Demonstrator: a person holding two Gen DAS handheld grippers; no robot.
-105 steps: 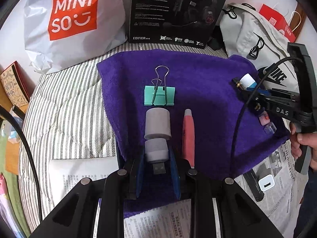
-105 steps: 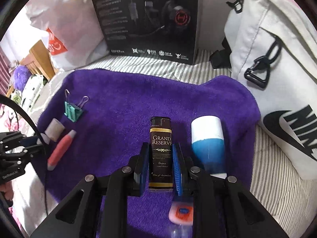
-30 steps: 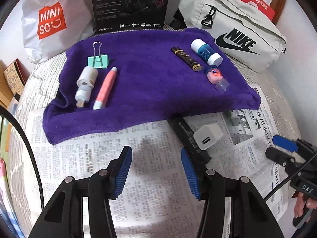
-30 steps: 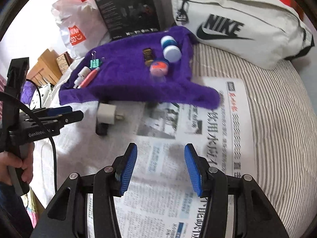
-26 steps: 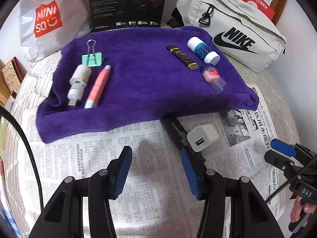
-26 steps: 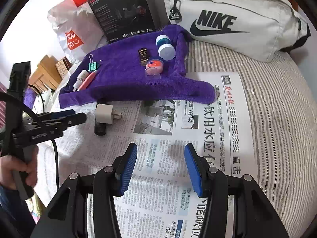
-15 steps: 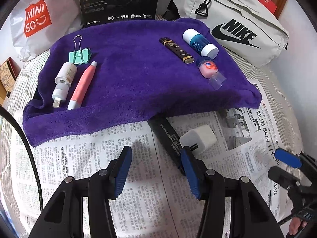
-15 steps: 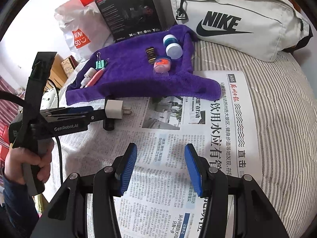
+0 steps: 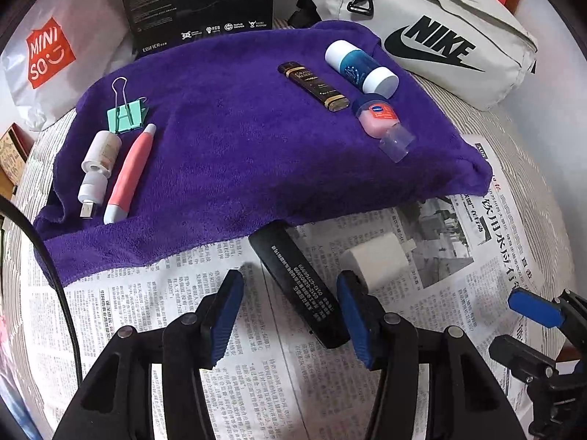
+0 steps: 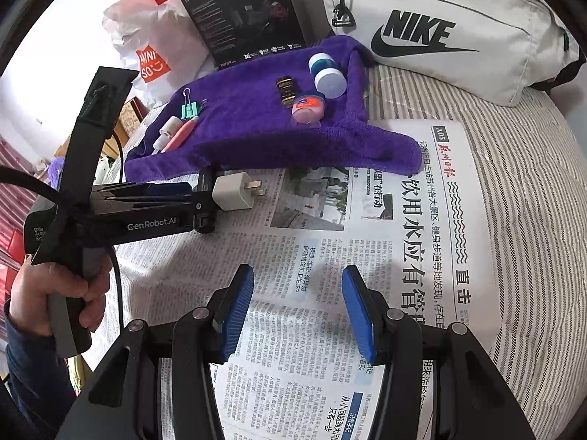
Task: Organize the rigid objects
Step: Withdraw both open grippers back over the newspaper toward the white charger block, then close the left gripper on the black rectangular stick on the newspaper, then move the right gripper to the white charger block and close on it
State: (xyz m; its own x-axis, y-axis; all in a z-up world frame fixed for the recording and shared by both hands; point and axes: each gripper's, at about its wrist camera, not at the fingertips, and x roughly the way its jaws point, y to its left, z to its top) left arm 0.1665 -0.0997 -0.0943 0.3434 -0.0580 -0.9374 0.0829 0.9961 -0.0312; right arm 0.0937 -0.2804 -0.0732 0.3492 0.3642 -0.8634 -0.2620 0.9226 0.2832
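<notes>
A black bar and a white charger plug lie on newspaper just below the purple towel. My left gripper is open, its jaws either side of the black bar's near end, the charger by its right finger. On the towel lie a green binder clip, white USB adapter, pink pen, dark lighter, blue bottle and pink jar. My right gripper is open and empty over the newspaper; it sees the left gripper at the charger.
A white Nike bag lies at the back right, a black headset box behind the towel, a Miniso bag at the back left. Everything rests on a striped bed cover.
Both grippers left the towel objects and pulled back over the newspaper. My left gripper has since moved forward so the black bar lies between its open jaws.
</notes>
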